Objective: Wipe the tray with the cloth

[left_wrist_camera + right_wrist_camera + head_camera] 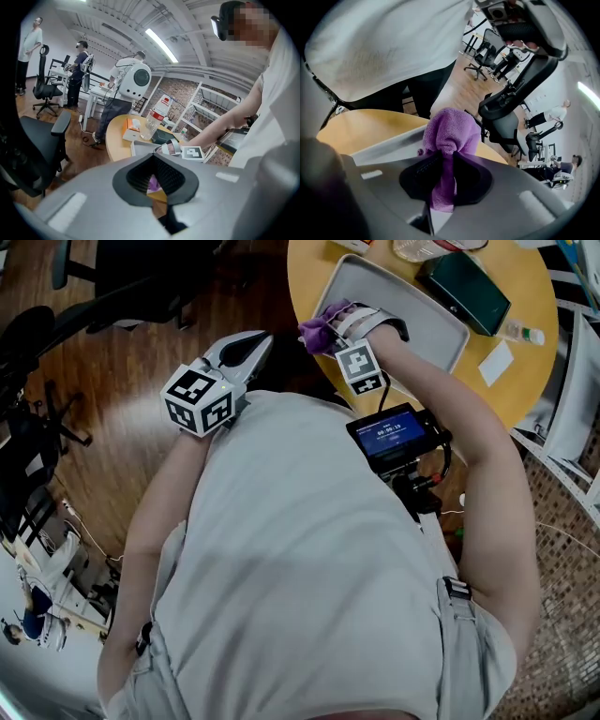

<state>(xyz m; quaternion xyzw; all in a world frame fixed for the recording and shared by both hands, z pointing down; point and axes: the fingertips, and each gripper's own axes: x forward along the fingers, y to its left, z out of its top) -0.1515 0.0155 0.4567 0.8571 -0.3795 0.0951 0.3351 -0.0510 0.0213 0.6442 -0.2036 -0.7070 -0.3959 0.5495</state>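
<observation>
A grey tray [431, 329] lies on the round yellow table [530, 381]. My right gripper [330, 326] is shut on a bunched purple cloth [317, 334] at the tray's near left corner. In the right gripper view the cloth [452, 129] bulges out past the jaws of that gripper [449, 154], above the tray's rim [389, 145]. My left gripper [258, 341] hovers off the table over the wooden floor, left of the tray, shut and empty. In its own view the left gripper [153, 157] points at the tray [140, 147], and a bit of cloth [153, 183] shows through the jaws.
A dark box [464, 292], a small bottle [522, 332] and a white card [495, 362] lie beyond and right of the tray. An orange tissue box [131, 129] and a plastic bottle [157, 115] stand at the table's far side. Office chairs [131, 282] and several people occupy the room.
</observation>
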